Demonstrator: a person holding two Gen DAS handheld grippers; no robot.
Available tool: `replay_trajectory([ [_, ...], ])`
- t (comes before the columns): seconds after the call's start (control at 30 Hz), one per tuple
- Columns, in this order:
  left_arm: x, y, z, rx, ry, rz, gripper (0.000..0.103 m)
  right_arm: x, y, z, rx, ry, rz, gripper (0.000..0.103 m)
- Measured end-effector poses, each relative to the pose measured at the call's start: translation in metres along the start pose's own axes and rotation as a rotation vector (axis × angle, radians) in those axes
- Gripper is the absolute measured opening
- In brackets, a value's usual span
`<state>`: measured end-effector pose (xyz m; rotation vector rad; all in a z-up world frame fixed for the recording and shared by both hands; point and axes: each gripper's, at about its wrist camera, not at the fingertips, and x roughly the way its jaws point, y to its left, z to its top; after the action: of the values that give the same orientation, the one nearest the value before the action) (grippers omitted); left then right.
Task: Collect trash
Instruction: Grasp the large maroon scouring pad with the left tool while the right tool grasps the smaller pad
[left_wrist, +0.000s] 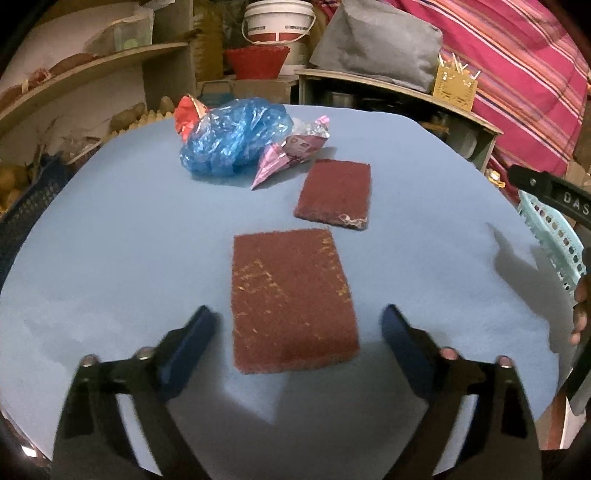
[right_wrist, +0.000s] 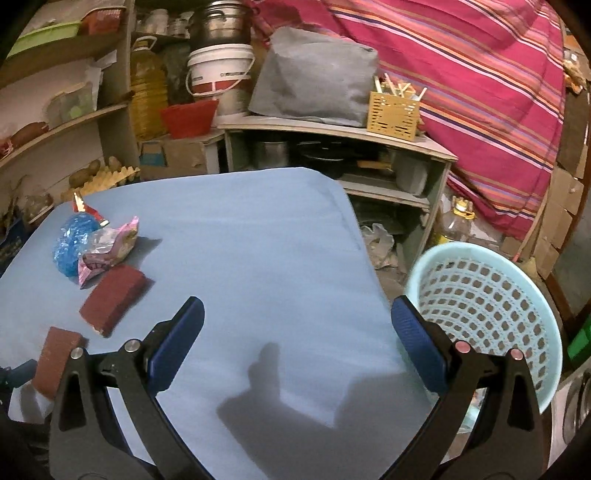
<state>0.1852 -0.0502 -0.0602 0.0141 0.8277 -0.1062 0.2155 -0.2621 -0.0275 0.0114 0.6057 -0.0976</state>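
Presently: pick-up step, nothing collected. Left claw (left_wrist: 299, 325) spread wide and empty, straddling the near maroon scouring pad (left_wrist: 291, 299) flat on the blue surface (left_wrist: 110, 240). Second pad (left_wrist: 334, 194) beyond; blue plastic bag (left_wrist: 232, 138) and pink wrapper (left_wrist: 291, 151) heaped at far edge. Right claw (right_wrist: 297, 325) wide, empty, near the pale blue basket (right_wrist: 480, 295) beside the surface. Next, likely: lower left claw, close on pad edges; thin pad may slip.

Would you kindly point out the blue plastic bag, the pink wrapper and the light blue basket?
blue plastic bag (left_wrist: 231, 142): left wrist view, middle of the crumpled plastic.
pink wrapper (left_wrist: 286, 155): left wrist view, its flat printed face.
light blue basket (right_wrist: 480, 295): right wrist view, perforated inner wall.
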Motion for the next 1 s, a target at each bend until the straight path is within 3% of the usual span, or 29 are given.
replay_trajectory([
  [0.1, 0.001, 0.004, 0.003, 0.024, 0.000, 0.004, 0.064, 0.005, 0.011, 0.002, -0.009, 0.003, 0.012, 0.099],
  [0.13, 0.002, 0.007, 0.004, 0.026, 0.002, -0.005, 0.063, 0.006, 0.016, 0.002, -0.013, 0.005, 0.017, 0.099],
  [0.27, -0.002, 0.019, 0.006, 0.011, 0.000, -0.038, 0.062, 0.012, 0.034, 0.003, -0.036, 0.014, 0.022, 0.099],
  [0.63, -0.028, 0.100, 0.059, -0.046, -0.134, 0.079, 0.062, 0.017, 0.091, 0.002, -0.073, 0.035, 0.073, 0.099],
  [0.8, -0.025, 0.132, 0.080, -0.062, -0.165, 0.115, 0.062, 0.021, 0.112, -0.001, -0.059, 0.087, 0.116, 0.099],
  [1.0, -0.017, 0.158, 0.079, -0.094, -0.153, 0.119, 0.062, 0.030, 0.130, -0.008, -0.091, 0.135, 0.115, 0.099],
])
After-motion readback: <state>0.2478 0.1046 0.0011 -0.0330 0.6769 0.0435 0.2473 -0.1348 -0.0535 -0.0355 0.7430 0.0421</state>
